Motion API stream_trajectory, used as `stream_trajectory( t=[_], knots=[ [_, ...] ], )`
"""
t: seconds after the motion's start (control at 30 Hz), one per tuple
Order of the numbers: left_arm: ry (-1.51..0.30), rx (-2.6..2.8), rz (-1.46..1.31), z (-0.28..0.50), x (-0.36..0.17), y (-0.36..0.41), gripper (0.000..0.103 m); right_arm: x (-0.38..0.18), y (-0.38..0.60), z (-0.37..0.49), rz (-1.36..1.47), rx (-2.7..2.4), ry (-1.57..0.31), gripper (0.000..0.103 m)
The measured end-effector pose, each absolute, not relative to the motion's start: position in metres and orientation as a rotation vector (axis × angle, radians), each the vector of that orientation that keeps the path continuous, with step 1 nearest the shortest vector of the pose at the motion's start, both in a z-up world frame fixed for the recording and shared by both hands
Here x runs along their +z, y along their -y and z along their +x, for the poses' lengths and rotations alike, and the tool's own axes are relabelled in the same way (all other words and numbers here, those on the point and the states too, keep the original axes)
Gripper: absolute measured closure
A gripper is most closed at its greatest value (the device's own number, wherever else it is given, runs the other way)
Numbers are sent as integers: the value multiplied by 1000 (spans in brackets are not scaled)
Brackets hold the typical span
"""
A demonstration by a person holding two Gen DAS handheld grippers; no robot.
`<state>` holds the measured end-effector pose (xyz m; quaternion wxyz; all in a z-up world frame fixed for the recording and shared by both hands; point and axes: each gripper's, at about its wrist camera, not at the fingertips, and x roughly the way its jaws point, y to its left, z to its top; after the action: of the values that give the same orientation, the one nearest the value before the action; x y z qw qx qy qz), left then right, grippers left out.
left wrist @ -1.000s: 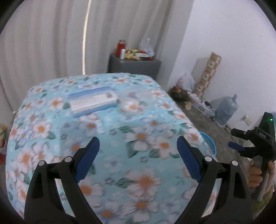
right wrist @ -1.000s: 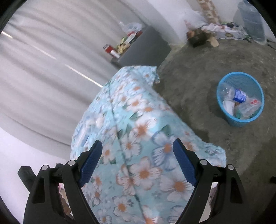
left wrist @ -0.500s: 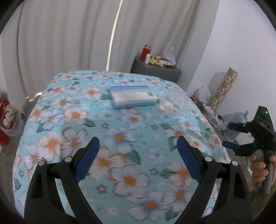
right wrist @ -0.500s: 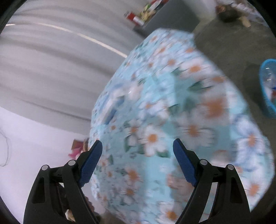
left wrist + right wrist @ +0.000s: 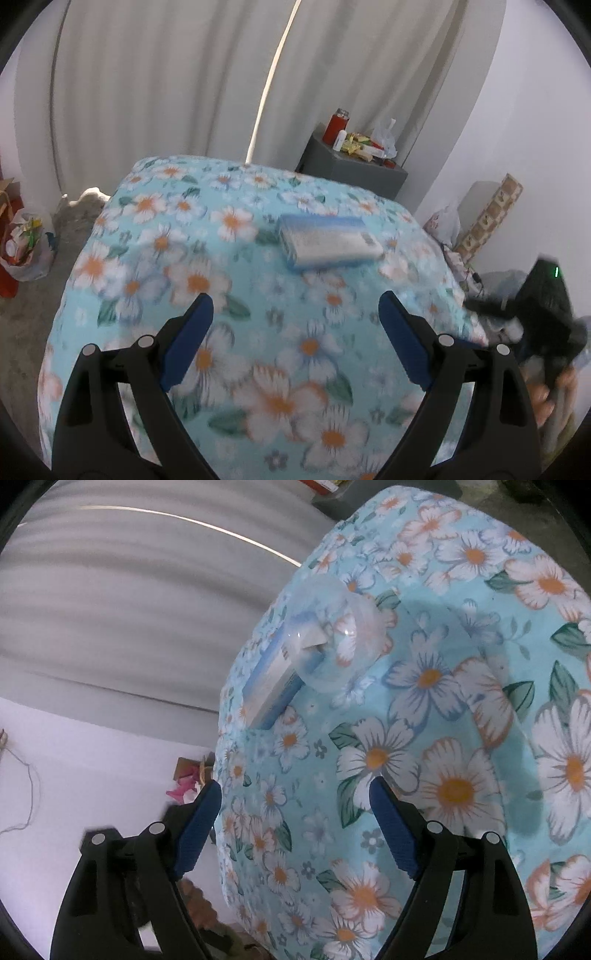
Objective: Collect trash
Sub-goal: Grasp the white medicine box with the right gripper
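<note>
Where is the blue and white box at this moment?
The blue and white box lies flat on the floral tablecloth, toward the far right in the left wrist view. In the right wrist view a clear plastic cup lies beside it.

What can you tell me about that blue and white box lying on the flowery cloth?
The box is long, flat and rectangular, apparently thin cardboard, white on top with blue edges and a small printed label near one end; the print is too blurred to read. It looks closed and lies flat on the flowered tablecloth, toward its far side. In the right wrist view a clear plastic cup lies in front of one end; whether they touch is unclear. Neither gripper touches it.
</note>
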<state>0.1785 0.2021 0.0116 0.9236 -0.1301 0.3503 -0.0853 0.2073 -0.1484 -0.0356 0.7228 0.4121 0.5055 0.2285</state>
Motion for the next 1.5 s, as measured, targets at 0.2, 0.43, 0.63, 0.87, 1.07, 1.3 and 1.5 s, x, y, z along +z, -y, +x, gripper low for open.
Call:
stream_trajectory(
  t=[0.2,0.43,0.63,0.87,1.07,1.3,1.5],
  knots=[
    [-829,-293,-380,277,13,-197,17,-44,151,203,924,491,-1120,24],
    [-979,-192,-329,385,-35,-178,47,-46,162,194,932,482,-1114,24],
    [-1108,-190,-338,400,-64,-179,71,-51,168,194,943,495,-1117,24],
    [-1206,-263,-332,338,-62,-179,80,-65,147,213,944,534,-1152,24],
    [-1212,-326,-366,290,-68,-178,80,-67,127,229,909,553,-1136,24],
    [-1146,-330,-430,274,-71,-183,80,-67,105,247,865,533,-1113,42],
    [-1116,-317,-371,265,-64,-175,85,-71,87,251,789,548,-1145,64]
  ],
)
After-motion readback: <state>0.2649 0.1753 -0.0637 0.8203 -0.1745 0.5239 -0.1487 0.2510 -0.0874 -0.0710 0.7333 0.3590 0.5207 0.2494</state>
